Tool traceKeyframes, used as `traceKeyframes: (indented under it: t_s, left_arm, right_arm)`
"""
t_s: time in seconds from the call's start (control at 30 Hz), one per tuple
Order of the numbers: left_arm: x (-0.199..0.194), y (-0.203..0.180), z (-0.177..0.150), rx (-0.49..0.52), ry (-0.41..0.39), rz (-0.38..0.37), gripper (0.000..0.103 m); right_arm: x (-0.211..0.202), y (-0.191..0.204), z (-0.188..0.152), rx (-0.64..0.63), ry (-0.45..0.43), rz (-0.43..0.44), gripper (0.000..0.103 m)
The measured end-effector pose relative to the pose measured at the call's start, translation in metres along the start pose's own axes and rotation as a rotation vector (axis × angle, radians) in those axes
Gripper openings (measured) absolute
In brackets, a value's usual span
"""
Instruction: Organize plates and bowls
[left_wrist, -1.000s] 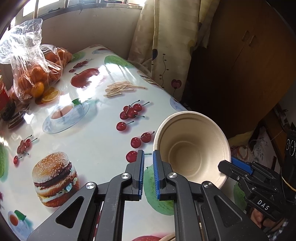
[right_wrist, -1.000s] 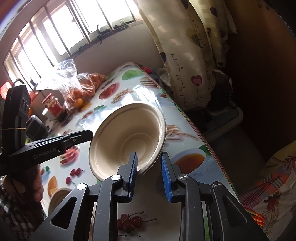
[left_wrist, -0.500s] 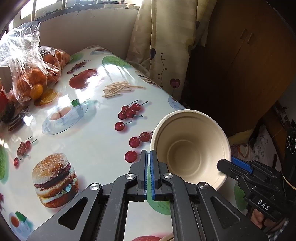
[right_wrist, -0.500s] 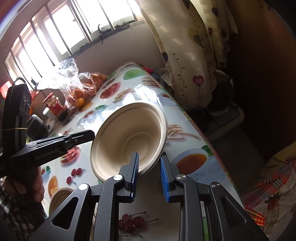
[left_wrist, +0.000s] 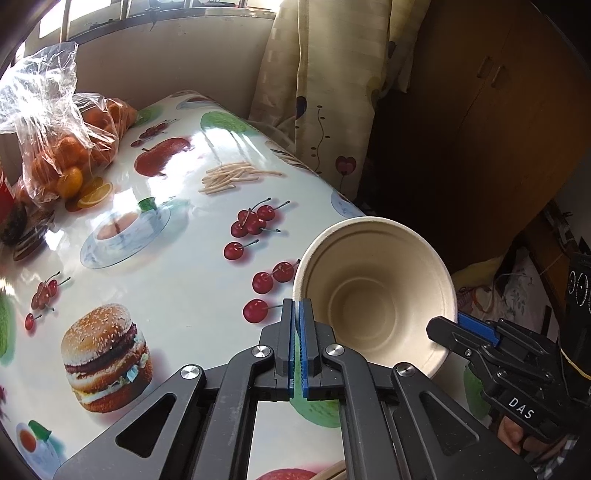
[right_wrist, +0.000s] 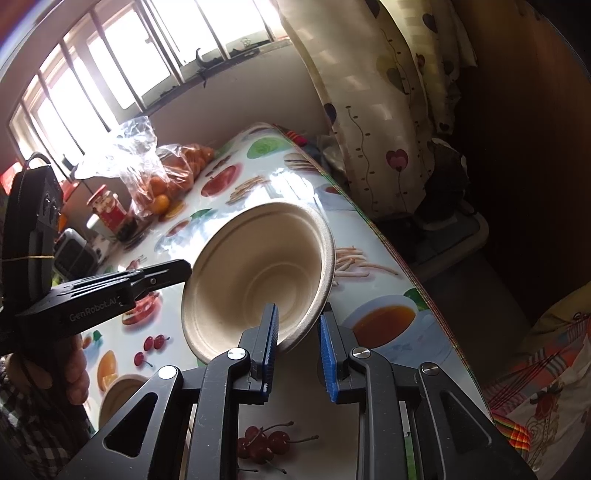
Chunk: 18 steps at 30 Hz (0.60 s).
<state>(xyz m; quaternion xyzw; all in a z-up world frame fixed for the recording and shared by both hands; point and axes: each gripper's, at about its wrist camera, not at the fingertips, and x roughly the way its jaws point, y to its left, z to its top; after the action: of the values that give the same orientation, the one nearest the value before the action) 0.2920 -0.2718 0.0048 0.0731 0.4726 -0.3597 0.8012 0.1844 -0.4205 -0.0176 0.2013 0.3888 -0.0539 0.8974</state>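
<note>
The pale moulded-fibre bowl (left_wrist: 375, 295) sits tilted at lower right of the left wrist view, held off the tabletop (left_wrist: 177, 236) with its mouth facing the camera. The left gripper (left_wrist: 297, 314) is clenched on its near rim, pads almost meeting. The right gripper (right_wrist: 295, 332) straddles the opposite rim with jaws parted, not yet pinching. The bowl looks very light, thin-walled and a little flexible, so the rolled rim seems the firmest hold; a hard squeeze could crease it.

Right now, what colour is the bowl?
The bowl is plain beige, unpatterned; the left wrist view shows it best.
</note>
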Motion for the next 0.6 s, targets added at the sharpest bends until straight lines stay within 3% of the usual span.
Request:
traceKeyframes:
  t_s: [0.27,0.6]
  left_arm:
    - [-0.001,0.011,0.002,-0.026,0.003,0.008,0.002]
    - [-0.004,0.016,0.003,-0.071,0.009,-0.103,0.002]
  right_arm:
    - [0.002,0.0,-0.001,0.016,0.004,-0.004,0.021]
    - [0.001,-0.006,-0.001,0.034,0.007,-0.007,0.021]
